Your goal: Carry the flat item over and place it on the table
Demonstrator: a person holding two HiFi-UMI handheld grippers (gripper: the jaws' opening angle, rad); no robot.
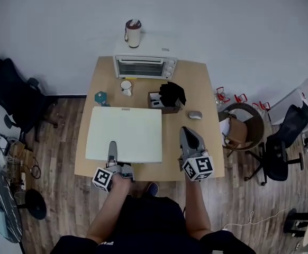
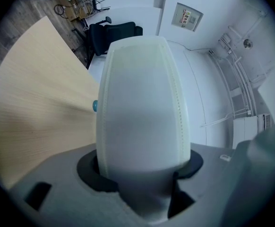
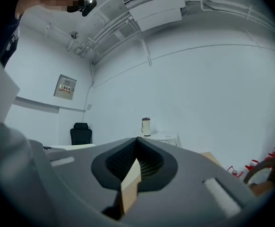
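The flat item (image 1: 125, 134) is a large white board that lies flat on the wooden table (image 1: 191, 83), towards its left front. My left gripper (image 1: 112, 148) reaches over the board's near edge and is shut on it. In the left gripper view the white board (image 2: 140, 103) runs out from between the jaws of that gripper (image 2: 142, 174) and fills the middle. My right gripper (image 1: 188, 134) rests over bare table just right of the board, with its jaws together and nothing in them. In the right gripper view its tips (image 3: 137, 143) meet in a point.
At the table's back stand a toaster oven (image 1: 145, 63) with a flask (image 1: 133, 33) on top, a mug (image 1: 126, 87), a teal object (image 1: 101, 97), a box with a black thing (image 1: 170, 95) and a mouse (image 1: 195, 115). Office chairs stand left (image 1: 11, 97) and right (image 1: 283, 142).
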